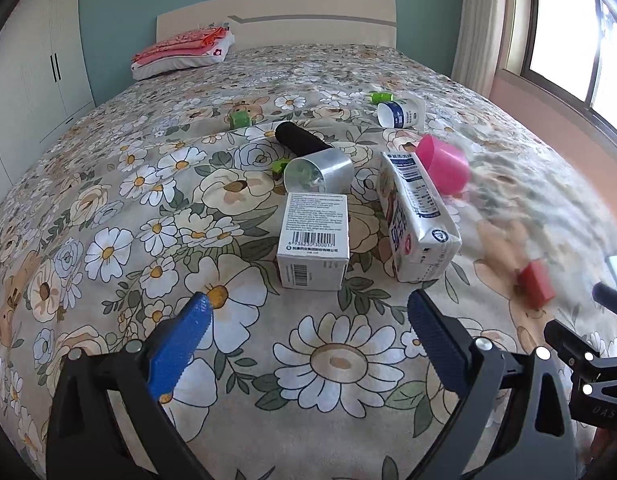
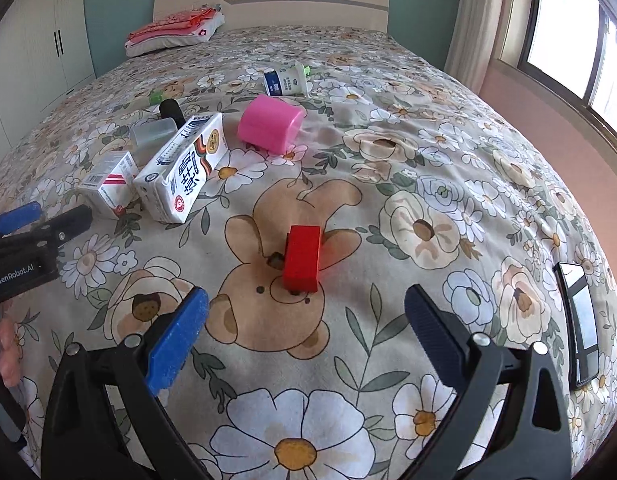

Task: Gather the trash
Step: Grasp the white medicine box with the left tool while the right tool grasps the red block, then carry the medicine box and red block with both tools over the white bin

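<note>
Both grippers hover over the floral bedspread (image 2: 448, 128) with nothing picked up, so this looks like the approach before a first grasp. The left gripper (image 1: 308, 312) has its jaws spread wide and empty; a small white barcoded box (image 1: 313, 240) lies just ahead of the gap, with a white milk carton (image 1: 416, 216) lying ahead and to the right of it, and a clear plastic cup (image 1: 318, 170) tipped over beyond the box. The right gripper (image 2: 306, 304) is likewise wide and empty, a small red box (image 2: 302, 258) sitting just ahead, centred between the fingers. Each gripper probably needs only a short advance forward and down until the box sits between the pads, then a close; the soft quilt may let either box sink or tilt.
</note>
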### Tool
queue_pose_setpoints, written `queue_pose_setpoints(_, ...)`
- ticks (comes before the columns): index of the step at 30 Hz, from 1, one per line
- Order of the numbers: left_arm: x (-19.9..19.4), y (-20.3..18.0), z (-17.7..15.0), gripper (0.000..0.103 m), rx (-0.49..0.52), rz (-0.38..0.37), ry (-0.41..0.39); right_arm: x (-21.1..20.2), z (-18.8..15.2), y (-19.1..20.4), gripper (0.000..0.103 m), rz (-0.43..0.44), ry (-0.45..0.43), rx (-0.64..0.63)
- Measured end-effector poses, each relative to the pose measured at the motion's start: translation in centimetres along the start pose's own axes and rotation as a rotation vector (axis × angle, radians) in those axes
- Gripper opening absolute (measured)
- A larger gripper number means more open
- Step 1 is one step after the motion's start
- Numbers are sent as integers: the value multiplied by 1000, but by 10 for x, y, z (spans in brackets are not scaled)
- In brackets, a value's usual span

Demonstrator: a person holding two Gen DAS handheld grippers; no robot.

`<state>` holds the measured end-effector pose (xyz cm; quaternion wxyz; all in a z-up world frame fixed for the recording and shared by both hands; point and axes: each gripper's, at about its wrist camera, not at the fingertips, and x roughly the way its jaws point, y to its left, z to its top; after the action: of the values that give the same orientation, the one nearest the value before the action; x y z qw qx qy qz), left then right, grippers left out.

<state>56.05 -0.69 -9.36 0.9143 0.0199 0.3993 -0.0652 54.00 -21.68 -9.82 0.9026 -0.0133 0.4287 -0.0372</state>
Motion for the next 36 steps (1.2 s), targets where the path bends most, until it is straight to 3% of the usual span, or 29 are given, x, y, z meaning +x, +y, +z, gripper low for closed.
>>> queue_pose_setpoints(6,46,9,16,98,-49,-19,58,34,12,-5,95,64,67,46)
queue_pose_setpoints(7,53,11,18,90,-61,-33,73,38,14,-5,93,68,75,47)
queue_pose_setpoints(8,58,12,20,77,-73,-46,86,42,16,-5,83,69,81,51)
queue_pose_setpoints(10,67,11,25,66,-71,-36,95,46,19,-5,71,68,83,47)
queue_pose_setpoints(12,72,8,29,62,-59,-30,96,49,21,-3,61,61,90,37)
queue_pose_setpoints(13,74,8,31,54,-57,-35,94,50,22,-2,58,59,88,32)
queue_pose_setpoints(14,74,7,33,45,-56,-41,90,50,22,0,47,54,87,22)
queue_pose_setpoints(15,75,6,34,45,-55,-41,91,51,23,1,34,57,89,10)
queue_pose_setpoints(17,75,3,35,45,-51,-38,96,52,23,5,21,69,96,-9)
queue_pose_setpoints(21,59,2,32,45,-69,-65,89,43,23,6,21,100,97,-17)
queue_pose_setpoints(25,20,2,34,45,-74,-72,52,11,22,4,21,119,64,-25)
queue_pose_setpoints(36,-133,4,46,45,-66,-25,-76,-143,31,-3,21,163,-113,-47)
